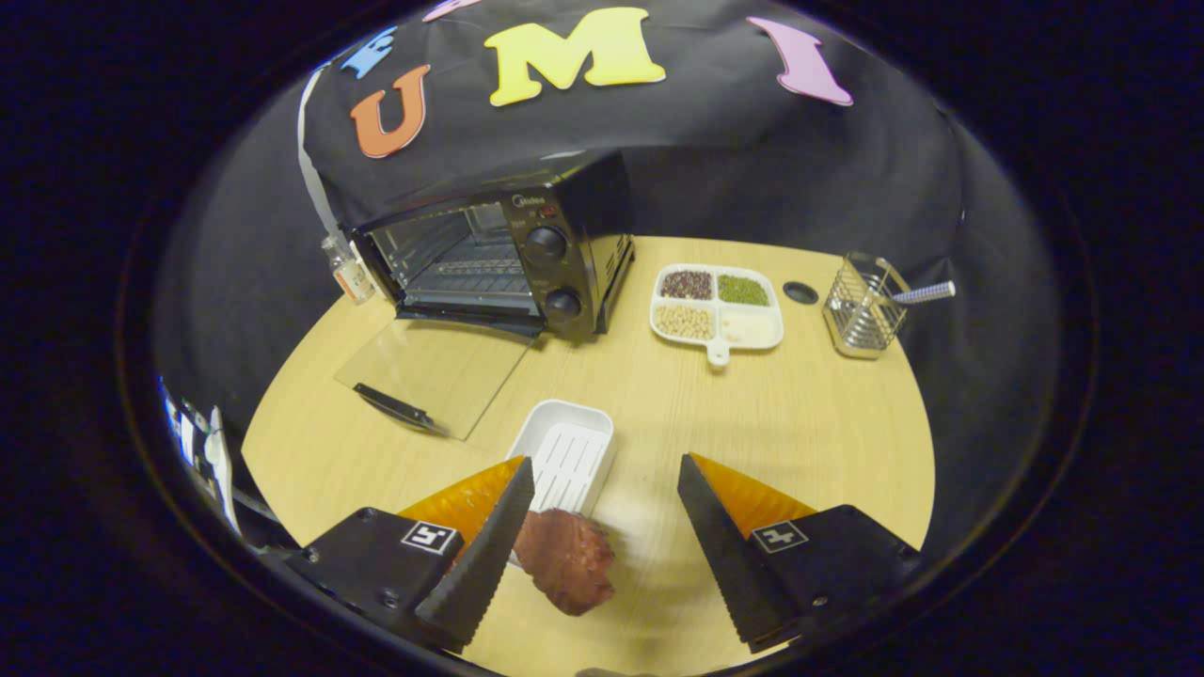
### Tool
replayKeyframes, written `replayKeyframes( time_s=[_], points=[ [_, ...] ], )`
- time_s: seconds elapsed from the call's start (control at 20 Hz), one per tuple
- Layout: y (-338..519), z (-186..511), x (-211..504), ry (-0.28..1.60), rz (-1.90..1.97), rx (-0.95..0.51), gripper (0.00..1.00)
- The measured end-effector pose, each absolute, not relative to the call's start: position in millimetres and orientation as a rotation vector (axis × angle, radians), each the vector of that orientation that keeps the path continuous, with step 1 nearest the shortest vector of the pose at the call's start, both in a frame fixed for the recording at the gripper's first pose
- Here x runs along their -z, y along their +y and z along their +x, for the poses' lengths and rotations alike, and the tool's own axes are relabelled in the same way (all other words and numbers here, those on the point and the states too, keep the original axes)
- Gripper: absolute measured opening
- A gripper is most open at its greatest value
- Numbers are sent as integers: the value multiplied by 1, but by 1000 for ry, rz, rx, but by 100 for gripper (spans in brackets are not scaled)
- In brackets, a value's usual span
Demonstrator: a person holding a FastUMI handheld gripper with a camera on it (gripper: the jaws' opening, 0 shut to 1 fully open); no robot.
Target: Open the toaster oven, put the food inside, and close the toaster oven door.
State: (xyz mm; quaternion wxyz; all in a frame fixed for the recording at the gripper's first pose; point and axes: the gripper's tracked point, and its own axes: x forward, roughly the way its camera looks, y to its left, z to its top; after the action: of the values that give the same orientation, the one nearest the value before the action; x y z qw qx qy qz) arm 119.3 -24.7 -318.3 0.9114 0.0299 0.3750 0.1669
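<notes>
Hovering spread over the meat [564,559], seemingly touching one finger, the hand-held gripper [602,527] is risking an off-centre pinch that flips it, the toaster oven [499,249] waiting open beyond

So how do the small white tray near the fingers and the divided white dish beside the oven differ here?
The white tray is one ribbed compartment, holding nothing; the divided dish has four sections holding different beans and grains. The tray lies just ahead of the open gripper, next to the piece of meat between its fingers; the dish sits farther off, right of the open toaster oven, and has a small handle. Both are white and rest flat on the table.
</notes>
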Motion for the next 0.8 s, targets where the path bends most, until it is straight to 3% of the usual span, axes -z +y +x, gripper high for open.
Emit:
replayKeyframes(
  time_s=[0.15, 0.3, 0.6, 0.8],
  points=[
    [-19, 106, 341, 874, 135, -431, 94],
    [-6, 91, 355, 973, 241, -508, 83],
    [7, 84, 352, 1053, 388, -569, 36],
    [11, 82, 346, 1068, 426, -574, 22]
  ],
)
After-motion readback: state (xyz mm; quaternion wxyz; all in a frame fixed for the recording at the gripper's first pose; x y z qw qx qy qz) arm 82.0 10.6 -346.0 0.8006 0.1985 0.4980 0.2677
